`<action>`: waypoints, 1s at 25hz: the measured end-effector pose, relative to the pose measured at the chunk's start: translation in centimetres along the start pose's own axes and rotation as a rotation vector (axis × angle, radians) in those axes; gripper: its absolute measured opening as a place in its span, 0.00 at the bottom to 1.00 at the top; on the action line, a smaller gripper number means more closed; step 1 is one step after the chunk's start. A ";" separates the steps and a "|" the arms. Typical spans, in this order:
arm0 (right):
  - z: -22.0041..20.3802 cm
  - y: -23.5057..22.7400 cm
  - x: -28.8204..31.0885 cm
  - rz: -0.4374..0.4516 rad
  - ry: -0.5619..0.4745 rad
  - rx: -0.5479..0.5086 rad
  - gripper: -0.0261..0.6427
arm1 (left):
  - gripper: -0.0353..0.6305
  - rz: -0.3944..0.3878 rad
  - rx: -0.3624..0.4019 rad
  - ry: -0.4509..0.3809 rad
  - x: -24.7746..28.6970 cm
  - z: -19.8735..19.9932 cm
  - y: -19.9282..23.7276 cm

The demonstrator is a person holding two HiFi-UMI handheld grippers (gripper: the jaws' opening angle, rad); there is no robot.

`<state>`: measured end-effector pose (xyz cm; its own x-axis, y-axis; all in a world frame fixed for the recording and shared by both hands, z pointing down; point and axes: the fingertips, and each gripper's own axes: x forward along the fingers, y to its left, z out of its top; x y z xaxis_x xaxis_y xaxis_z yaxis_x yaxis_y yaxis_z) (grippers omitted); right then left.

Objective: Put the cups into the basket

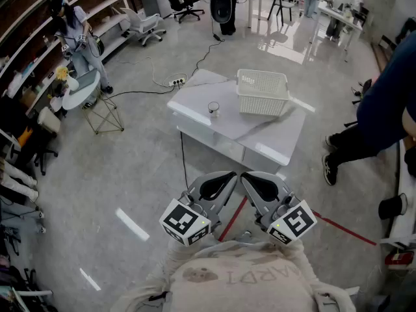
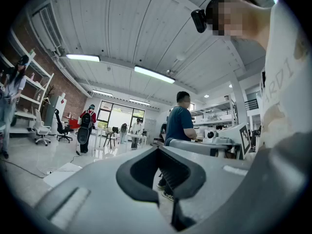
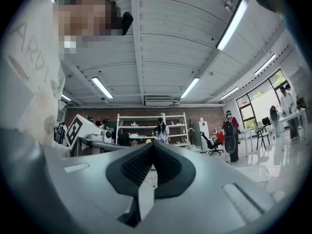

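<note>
A white plastic lattice basket [image 1: 262, 93] stands toward the far right part of a white rectangular surface [image 1: 260, 138] in the middle of a grey polished floor [image 1: 130, 168]. A small clear glass cup [image 1: 213, 109] stands upright on the same surface, to the left of the basket and apart from it, outside its walls.

The person holds both grippers close to the chest, over the floor and well apart from the surface, side by side with their tips nearly meeting. The left gripper [image 1: 221, 183] has its jaws brought together; in the left gripper view its dark pads meet at the tip of the left gripper [image 2: 157, 150] with nothing between them. The right gripper [image 1: 259, 184] is likewise closed; in the right gripper view the ribbed pads touch at the tip of the right gripper [image 3: 153, 146] and hold nothing.

A red tape line [image 1: 344, 229] crosses the floor near the grippers. A white power strip [image 1: 177, 80] with a black cable lies on the floor beyond the surface. A person in dark blue clothing [image 1: 383, 103] stands at the right edge, and another person [image 1: 78, 41] stands by the white shelving [image 1: 91, 5] at the upper left.
</note>
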<state>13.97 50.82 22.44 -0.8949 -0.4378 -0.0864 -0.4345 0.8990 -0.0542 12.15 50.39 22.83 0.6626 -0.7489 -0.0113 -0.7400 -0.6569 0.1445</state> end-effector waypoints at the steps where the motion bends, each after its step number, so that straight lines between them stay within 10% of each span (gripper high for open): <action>1: -0.2 0.4 0.1 0.000 0.005 -0.001 0.08 | 0.05 0.003 0.004 0.010 -0.3 -0.3 0.2; 25: -2.2 6.4 6.6 -0.036 0.024 -0.012 0.08 | 0.05 -0.026 0.032 0.032 -7.9 -1.3 6.0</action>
<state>5.06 53.66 23.67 -0.8807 -0.4698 -0.0610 -0.4678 0.8827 -0.0451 2.57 52.47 25.09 0.6847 -0.7286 0.0169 -0.7254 -0.6791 0.1126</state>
